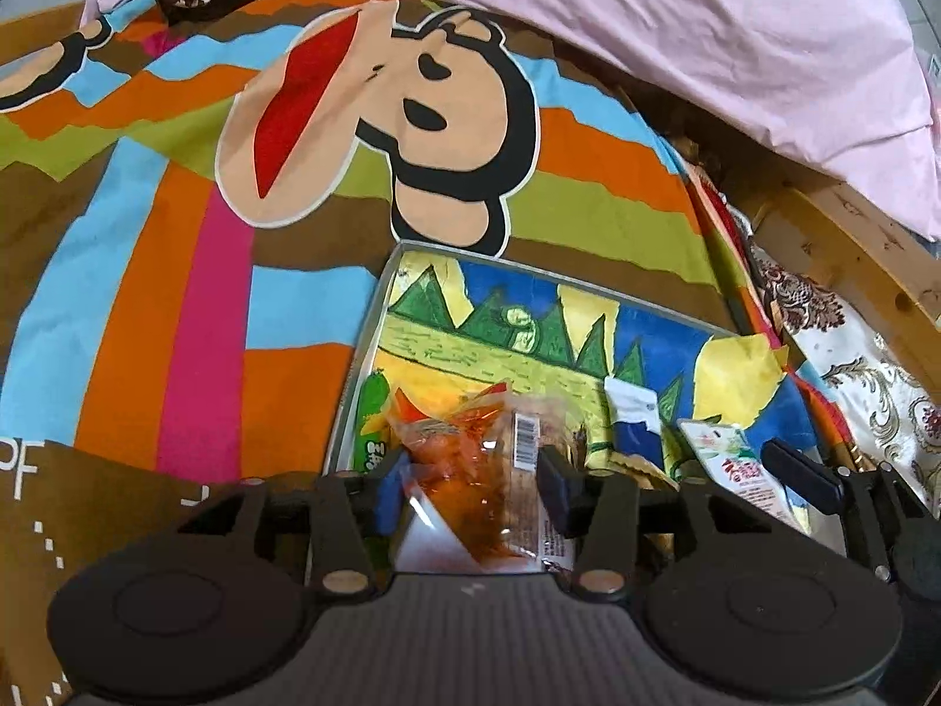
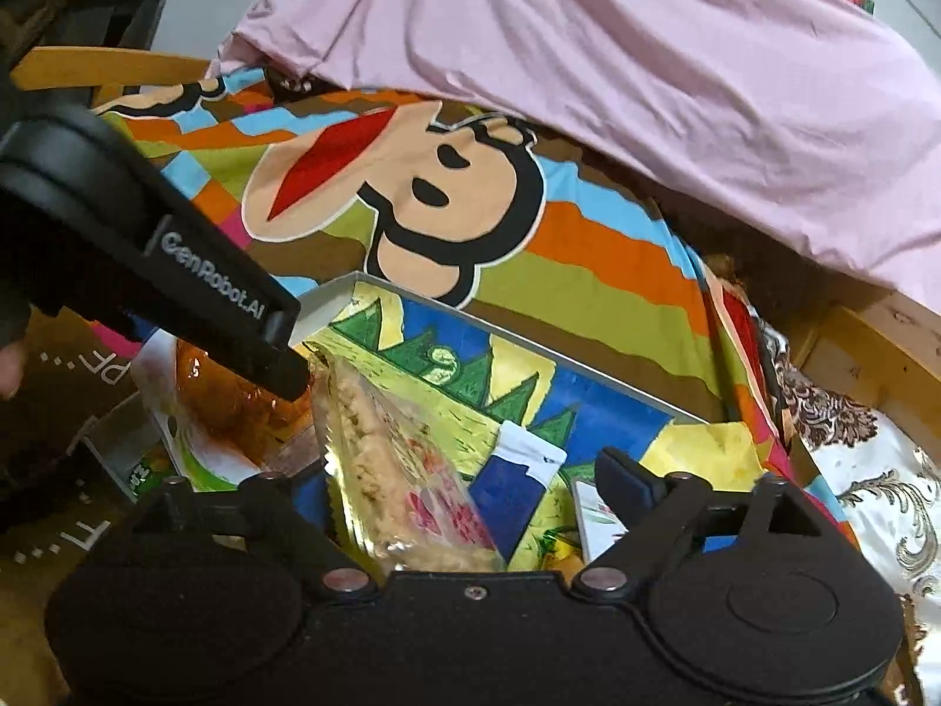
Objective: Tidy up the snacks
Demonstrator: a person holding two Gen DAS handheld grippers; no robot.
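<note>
1. Tray (image 1: 376,317): shallow, metal-rimmed, with a painted lining of green triangles on yellow and blue. It lies on the bed (image 1: 147,294), on a striped cartoon sheet, and serves as the collecting place for the snacks.

2. Orange packet (image 1: 470,470): clear wrapper with reddish-orange contents and a barcode strip. It sits at the near left end of the tray, pinched between the blue pads of the left hand-held gripper (image 1: 470,470), whose jaws are narrowed onto it. Judged purpose: to shift or seat it among the others.

3. Crumbly bar packet (image 2: 400,470): long clear wrapper, pale grainy contents, pink print. It runs lengthwise from the tray's middle toward the right hand-held gripper (image 2: 464,506). The right finger stands clear of it on the far side; the left finger is hidden. I cannot tell whether these jaws grip it, though they stand fairly wide.

4. Blue-and-white sachet (image 1: 632,418): lies flat on the tray lining, right of the orange packet, untouched.

5. White-and-green packet (image 1: 735,465): lies at the right end of the tray, close to the right gripper's finger.

6. Green packet (image 1: 370,418): against the tray's left rim, partly under the orange one.

7. Pink quilt (image 1: 706,29): bunched at the far side of the bed, well apart from the tray.

8. Status, as a judgement: most snacks are already in the tray; arranging them is under way.
</note>
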